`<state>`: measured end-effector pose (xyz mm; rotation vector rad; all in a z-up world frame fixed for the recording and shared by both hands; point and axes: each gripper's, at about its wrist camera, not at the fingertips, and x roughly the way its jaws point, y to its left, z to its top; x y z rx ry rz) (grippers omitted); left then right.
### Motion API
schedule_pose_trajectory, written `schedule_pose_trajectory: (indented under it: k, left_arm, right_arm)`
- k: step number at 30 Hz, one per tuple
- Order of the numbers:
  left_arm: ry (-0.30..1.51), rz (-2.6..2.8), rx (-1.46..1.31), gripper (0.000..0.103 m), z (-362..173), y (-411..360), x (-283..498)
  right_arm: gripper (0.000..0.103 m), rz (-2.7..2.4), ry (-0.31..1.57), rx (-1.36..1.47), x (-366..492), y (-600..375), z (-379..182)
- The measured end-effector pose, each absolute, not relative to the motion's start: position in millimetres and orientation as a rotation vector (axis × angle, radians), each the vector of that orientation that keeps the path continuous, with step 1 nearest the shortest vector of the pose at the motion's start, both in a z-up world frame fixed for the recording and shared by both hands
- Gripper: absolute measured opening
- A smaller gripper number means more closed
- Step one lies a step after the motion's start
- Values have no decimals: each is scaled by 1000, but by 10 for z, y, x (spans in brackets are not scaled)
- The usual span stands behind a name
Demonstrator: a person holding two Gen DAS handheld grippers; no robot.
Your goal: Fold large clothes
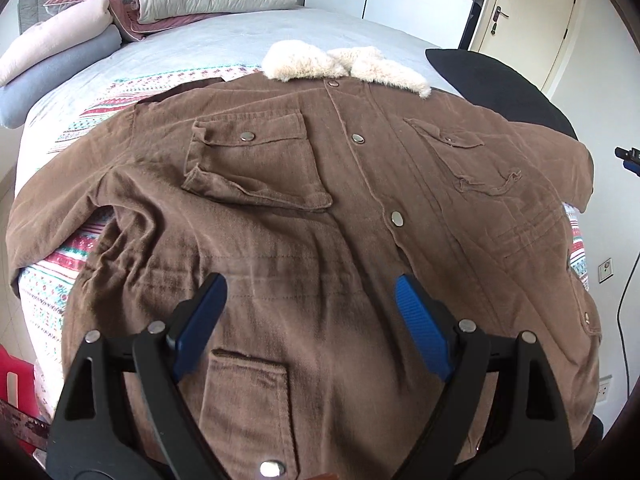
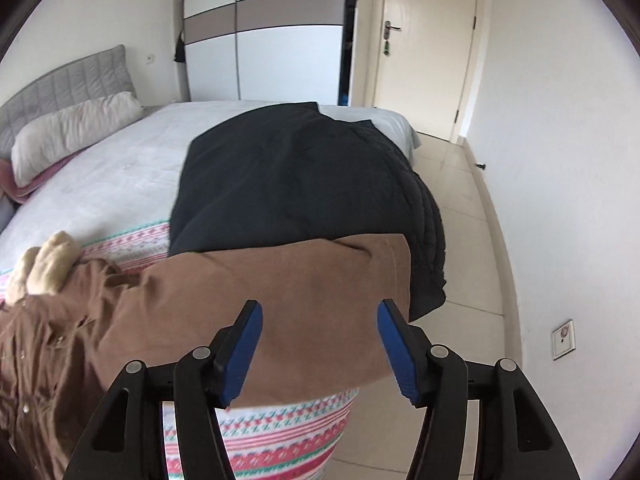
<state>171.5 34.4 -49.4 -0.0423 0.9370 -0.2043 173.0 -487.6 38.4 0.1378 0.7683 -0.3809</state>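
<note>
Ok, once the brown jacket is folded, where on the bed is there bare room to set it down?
The bare grey sheet between the pillows at the headboard and the black garment is free. The near end is crowded: the brown jacket covers the patterned blanket, its sleeve reaching the black garment.

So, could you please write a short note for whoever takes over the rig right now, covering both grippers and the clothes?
Left gripper: jaws open, empty, over the lower front of the brown jacket.
Right gripper: jaws open, empty, at the jacket's sleeve, which lies out to the side, partly over a black garment.
Jacket lies front up and snapped shut on the patterned blanket on the bed, fleece collar at the far end.
Done: jacket spread out. No fold made yet.
Left: fold both sleeves in, then fold the body; the black garment probably comes next.
</note>
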Motion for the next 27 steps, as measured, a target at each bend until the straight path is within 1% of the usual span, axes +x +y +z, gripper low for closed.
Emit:
schedule_pose_trajectory:
  k: [2,4,6,9,13,20,23,27]
  left_arm:
    - [921,-193,-60,86,-367,418,1523]
    - [909,-187,-72,87,-267,485,1313]
    - [899,-193,-72,86,-185,543,1086]
    - [879,-211,-52,87,-97,639,758]
    - [854,-237,-33,87,-100,827,374]
    - [881,-296,9,87,-310,1312,-31]
    - [899,-316,-74,87,-388,1722,-90]
    - [925,-341,-280,87,-478,2291,-102]
  right_arm:
    - [65,-320,741,115,1461,-4573,590]
    - [75,-262,703,106,1178,-4277,772]
    - [82,-194,678,112,929,-4014,885]
    - [86,-103,665,140,587,-3662,898]
    - [87,-40,688,171,149,-3286,681]
    - [87,89,787,173,-381,-2828,43]
    - [87,135,811,156,-486,-2726,-171]
    - [87,196,849,166,-537,-2682,-413]
